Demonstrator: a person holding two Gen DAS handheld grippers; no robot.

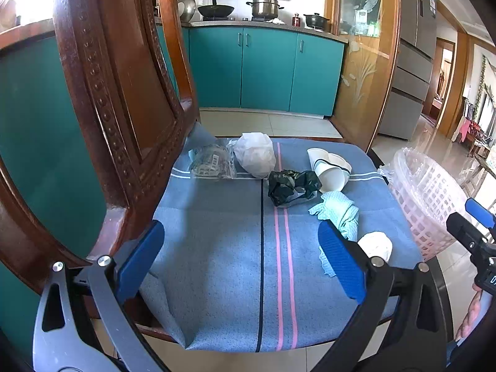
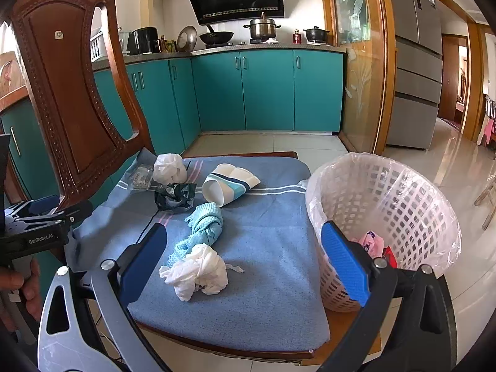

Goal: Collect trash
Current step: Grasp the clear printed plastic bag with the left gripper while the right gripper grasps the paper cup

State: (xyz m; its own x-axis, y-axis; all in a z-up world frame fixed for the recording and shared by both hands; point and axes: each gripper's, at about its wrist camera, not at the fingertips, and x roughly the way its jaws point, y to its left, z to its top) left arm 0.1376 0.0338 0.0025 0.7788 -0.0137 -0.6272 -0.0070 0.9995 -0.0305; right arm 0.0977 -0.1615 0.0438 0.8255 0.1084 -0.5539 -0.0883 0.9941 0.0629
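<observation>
Trash lies on a blue cloth [image 1: 223, 263] over a wooden chair seat: a crumpled white tissue [image 2: 198, 271], a light blue rag [image 2: 204, 220], a black crumpled wrapper [image 2: 175, 197], stacked paper cups [image 2: 229, 184], a white plastic wad [image 2: 169, 167] and a clear printed packet [image 1: 212, 161]. A pink lattice basket [image 2: 384, 217] with a clear liner stands at the seat's right edge and holds pink and red scraps. My left gripper [image 1: 241, 257] is open and empty above the near seat. My right gripper [image 2: 245, 260] is open and empty, with the tissue between its fingers' line.
The carved wooden chair back [image 1: 117, 99] rises close on the left. Teal kitchen cabinets [image 2: 266, 90] and a stove stand behind. A glass door with wooden frame [image 2: 362, 62] and a tiled floor [image 2: 440, 161] lie to the right.
</observation>
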